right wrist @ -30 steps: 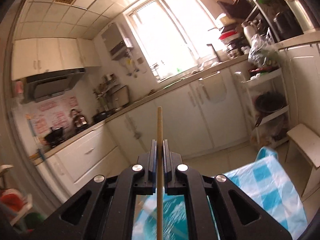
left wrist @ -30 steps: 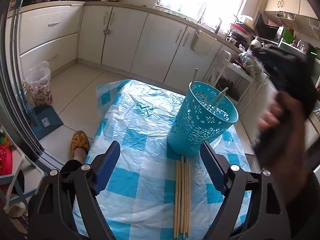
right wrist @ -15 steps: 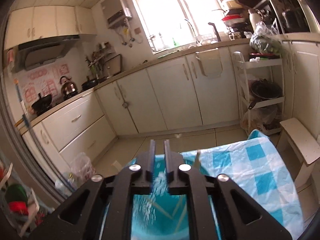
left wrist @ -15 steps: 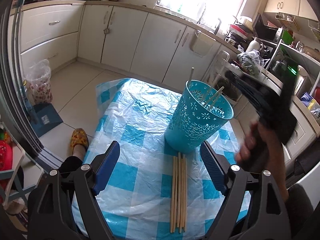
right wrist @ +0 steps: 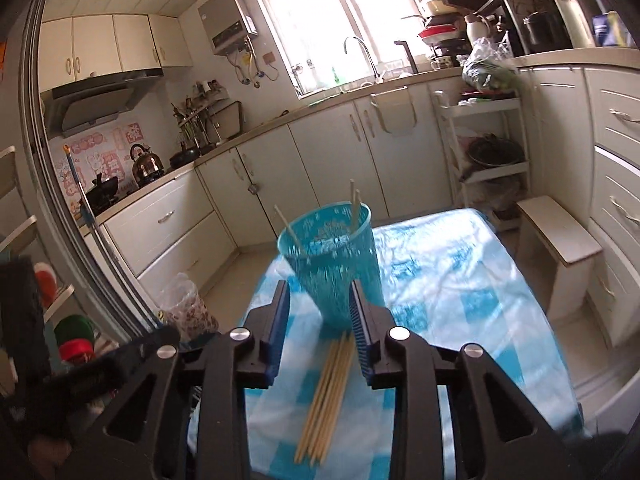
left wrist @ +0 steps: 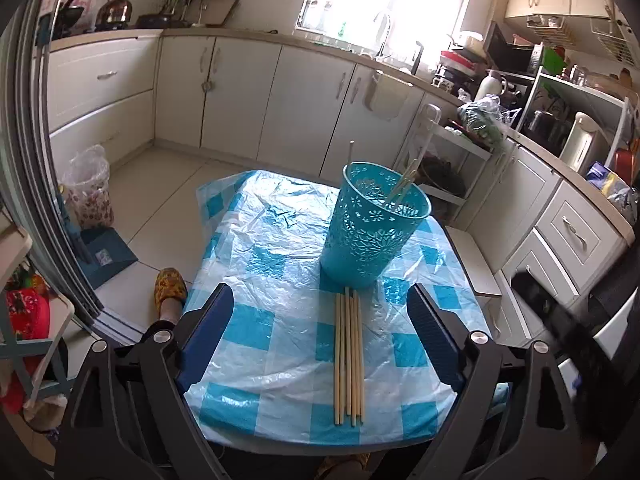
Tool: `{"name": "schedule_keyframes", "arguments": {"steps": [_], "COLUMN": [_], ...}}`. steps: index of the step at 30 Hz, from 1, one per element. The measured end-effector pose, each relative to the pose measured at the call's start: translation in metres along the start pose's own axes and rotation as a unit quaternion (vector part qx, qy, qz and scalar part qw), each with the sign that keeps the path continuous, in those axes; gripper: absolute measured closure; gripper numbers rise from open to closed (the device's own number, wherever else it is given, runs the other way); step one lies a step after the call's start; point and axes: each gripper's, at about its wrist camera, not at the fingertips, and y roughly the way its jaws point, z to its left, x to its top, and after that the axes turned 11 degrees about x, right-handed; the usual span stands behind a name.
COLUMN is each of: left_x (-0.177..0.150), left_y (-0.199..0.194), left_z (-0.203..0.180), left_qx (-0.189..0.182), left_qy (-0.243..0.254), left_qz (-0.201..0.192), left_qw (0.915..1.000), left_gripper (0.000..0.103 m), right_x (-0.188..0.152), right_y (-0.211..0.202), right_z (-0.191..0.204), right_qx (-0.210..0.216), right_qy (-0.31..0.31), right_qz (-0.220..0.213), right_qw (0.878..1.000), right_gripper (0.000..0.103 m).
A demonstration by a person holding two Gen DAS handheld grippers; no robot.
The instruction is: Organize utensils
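Note:
A turquoise perforated holder point(left wrist: 374, 226) point(right wrist: 332, 264) stands upright on the blue-checked table cover point(left wrist: 280, 280), with a few chopsticks point(right wrist: 354, 204) leaning inside it. Several wooden chopsticks point(left wrist: 349, 354) point(right wrist: 326, 392) lie side by side on the cover just in front of the holder. My left gripper point(left wrist: 320, 336) is open wide near the table's front edge, its jaws still opening, with the loose chopsticks lying below the gap. My right gripper point(right wrist: 319, 330) hangs above the same bundle, empty, its jaws opening. It shows blurred at the far right of the left wrist view.
White kitchen cabinets point(left wrist: 240, 92) line the back wall. A shelf rack point(right wrist: 486, 152) and a low white stool point(right wrist: 558, 236) stand to the right of the table. A bagged bin point(left wrist: 86, 188) and a slippered foot point(left wrist: 170, 288) are on the floor at left.
My right gripper let go of the single chopstick into the holder, opened, and pulled back and down toward the table's front. My left gripper drew back a little and widened.

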Motion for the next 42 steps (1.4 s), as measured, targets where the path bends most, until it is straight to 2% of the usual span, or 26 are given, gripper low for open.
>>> {"name": "schedule_keyframes", "arguments": {"steps": [13, 42], "left_x": [-0.005, -0.009], "left_y": [-0.053, -0.096], "left_z": [0.000, 0.008], "left_qx": [0.003, 0.017], "left_qy": [0.016, 0.022], "left_qz": [-0.048, -0.083], "left_qw": [0.9987, 0.9961], "left_gripper": [0.014, 0.011], "right_x": [-0.014, -0.023], "right_y": [-0.029, -0.052], "right_z": [0.032, 0.048], "right_qx": [0.015, 0.015], "right_qy": [-0.023, -0.042], "right_qz": [-0.007, -0.018], "right_qw": [1.000, 0.999], "right_gripper": [0.072, 0.067]}}
